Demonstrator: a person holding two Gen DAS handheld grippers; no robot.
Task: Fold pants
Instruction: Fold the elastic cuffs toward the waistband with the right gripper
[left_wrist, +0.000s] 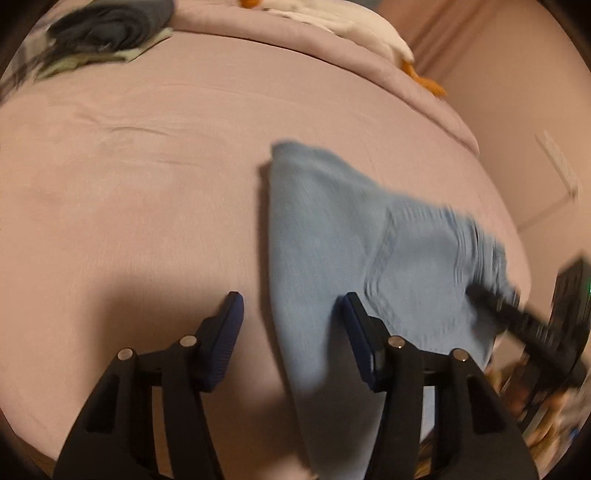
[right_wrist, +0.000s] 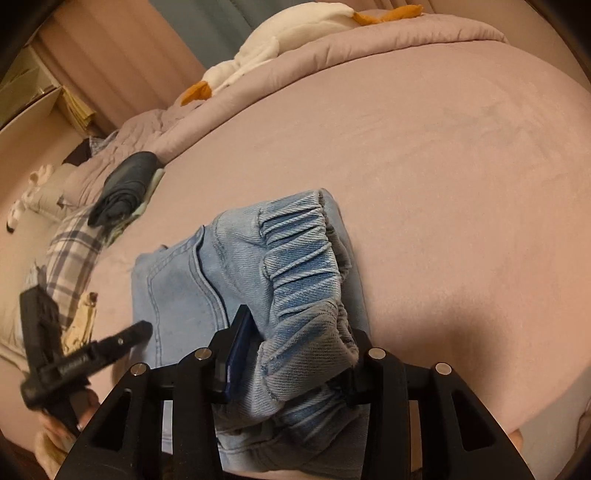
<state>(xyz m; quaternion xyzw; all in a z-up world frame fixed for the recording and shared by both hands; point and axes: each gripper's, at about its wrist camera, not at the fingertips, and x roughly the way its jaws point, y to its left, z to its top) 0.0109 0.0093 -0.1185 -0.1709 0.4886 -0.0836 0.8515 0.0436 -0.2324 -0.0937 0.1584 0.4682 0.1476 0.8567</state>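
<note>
Light blue denim pants (left_wrist: 332, 236) lie folded on the pink bed, back pocket up. In the left wrist view my left gripper (left_wrist: 291, 314) is open and empty, just above the bed, with its right finger over the pants' near edge. The right gripper (left_wrist: 517, 314) shows blurred at the pants' right edge. In the right wrist view my right gripper (right_wrist: 295, 354) is shut on the elastic waistband (right_wrist: 306, 280) of the pants (right_wrist: 177, 291), bunching it up. The left gripper (right_wrist: 92, 354) appears at the lower left, beside the pants.
The pink bed sheet (left_wrist: 147, 184) spreads wide around the pants. A dark folded garment (right_wrist: 125, 184) and a plaid cloth (right_wrist: 70, 266) lie at one bed edge. A white plush goose (right_wrist: 280, 40) rests on the quilt at the far side.
</note>
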